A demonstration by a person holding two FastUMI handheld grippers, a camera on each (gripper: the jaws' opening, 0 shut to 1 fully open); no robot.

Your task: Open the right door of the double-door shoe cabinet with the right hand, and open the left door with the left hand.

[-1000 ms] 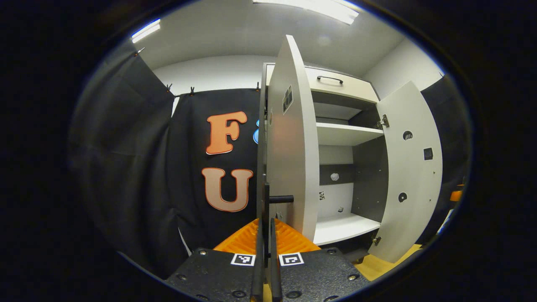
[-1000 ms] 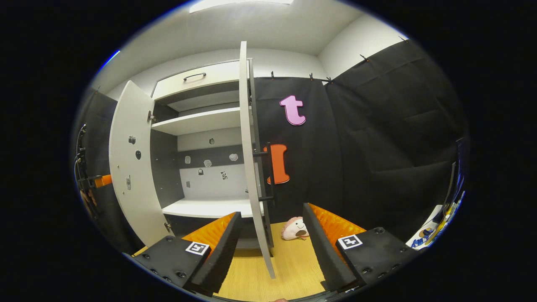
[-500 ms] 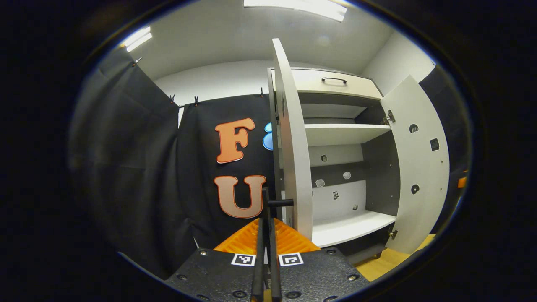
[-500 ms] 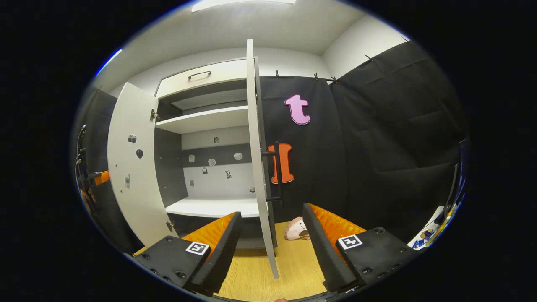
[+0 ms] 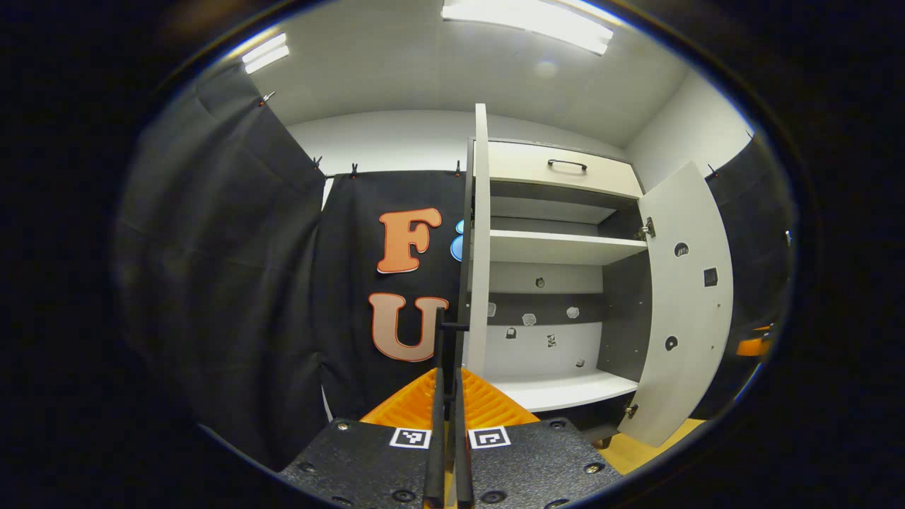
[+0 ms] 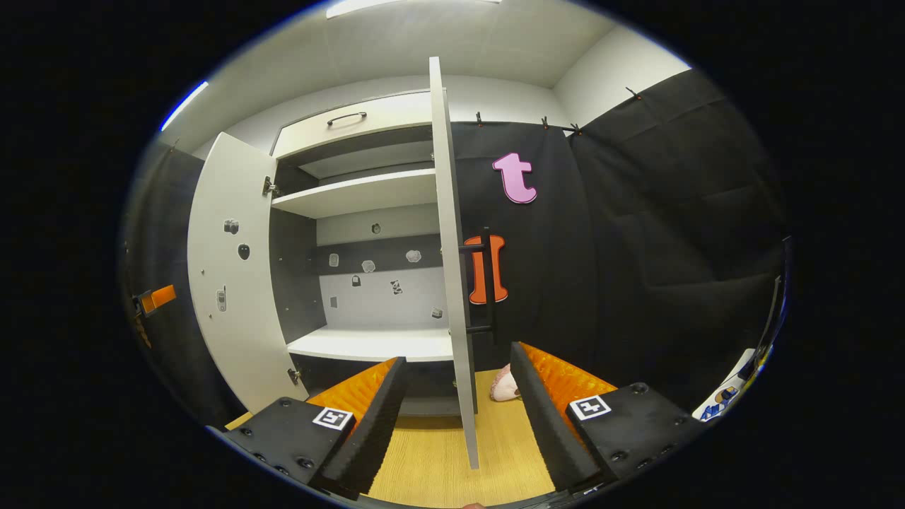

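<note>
While the left gripper (image 5: 445, 424), fingers pressed together, pinches the upright black bar handle (image 5: 442, 339) of the white left door (image 5: 479, 240), the right gripper (image 6: 456, 396) stands spread astride the edge of the white right door (image 6: 452, 247).

Bright, even light falls from ceiling strips (image 5: 527, 15) above me; the one in my left gripper view glares white. The cabinet (image 5: 558, 254) interior is well lit, with soft shadow under its shelves. Both pictures are sharp at centre, and straight door edges bow toward the rims, where everything darkens.
</note>
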